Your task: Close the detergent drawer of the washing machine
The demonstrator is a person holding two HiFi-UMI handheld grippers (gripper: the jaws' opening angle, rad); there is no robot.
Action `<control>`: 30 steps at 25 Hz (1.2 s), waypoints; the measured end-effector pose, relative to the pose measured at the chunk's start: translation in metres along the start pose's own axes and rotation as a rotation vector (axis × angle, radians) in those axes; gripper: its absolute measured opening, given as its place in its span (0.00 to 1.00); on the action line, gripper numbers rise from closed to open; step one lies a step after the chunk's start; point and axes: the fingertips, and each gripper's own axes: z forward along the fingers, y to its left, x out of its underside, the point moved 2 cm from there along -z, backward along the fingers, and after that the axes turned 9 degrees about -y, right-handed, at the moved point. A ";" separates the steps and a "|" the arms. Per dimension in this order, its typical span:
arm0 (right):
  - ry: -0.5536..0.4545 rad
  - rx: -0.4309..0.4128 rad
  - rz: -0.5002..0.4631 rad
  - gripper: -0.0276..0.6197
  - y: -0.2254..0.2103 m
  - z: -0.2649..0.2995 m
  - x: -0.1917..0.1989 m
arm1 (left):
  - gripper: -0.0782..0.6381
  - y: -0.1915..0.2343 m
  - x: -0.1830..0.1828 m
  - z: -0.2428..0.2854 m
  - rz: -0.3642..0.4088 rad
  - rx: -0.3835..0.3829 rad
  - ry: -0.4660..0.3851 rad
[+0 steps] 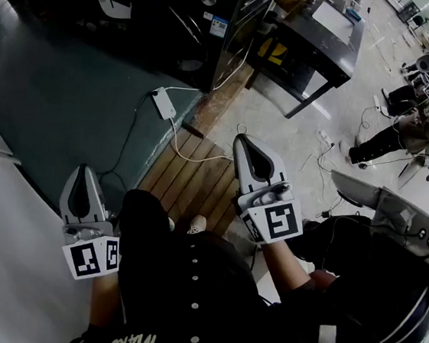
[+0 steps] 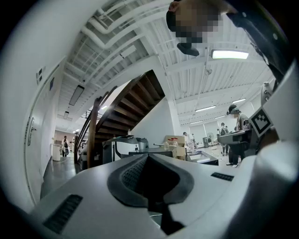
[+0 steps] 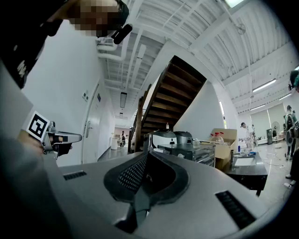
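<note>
In the head view my left gripper (image 1: 85,169) is held low at the left and my right gripper (image 1: 242,138) further forward at the middle. Both point level over the floor, each with its jaws together and nothing between them. In the left gripper view the left gripper (image 2: 148,155) is shut and aims down a hall. The right gripper (image 3: 148,152) aims the same way. A dark machine with a round knob (image 1: 204,20) stands ahead by the wall, well apart from both grippers. I cannot make out a detergent drawer on it.
A wooden floor panel (image 1: 190,179) lies just ahead of my feet, with a white power adapter (image 1: 163,103) and its cables beside it. A black table (image 1: 322,33) stands ahead at the right. A person (image 1: 412,128) crouches at the far right. A dark staircase (image 3: 173,93) rises beyond the machine.
</note>
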 end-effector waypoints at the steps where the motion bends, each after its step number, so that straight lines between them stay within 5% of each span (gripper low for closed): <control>1: 0.001 -0.003 -0.001 0.09 0.001 0.003 0.002 | 0.13 0.001 0.001 0.001 0.002 0.000 -0.003; 15: -0.018 -0.044 0.059 0.09 0.009 0.037 0.018 | 0.13 0.034 0.017 0.014 -0.004 -0.085 -0.003; 17: -0.018 -0.059 0.067 0.40 0.012 0.049 0.019 | 0.13 0.042 0.017 0.017 -0.002 -0.094 -0.006; 18: -0.018 -0.065 0.067 0.41 0.014 0.055 0.019 | 0.13 0.047 0.018 0.019 -0.002 -0.099 -0.005; 30: -0.032 -0.091 0.018 0.38 0.059 0.168 -0.019 | 0.13 0.151 -0.012 0.054 0.013 -0.146 -0.005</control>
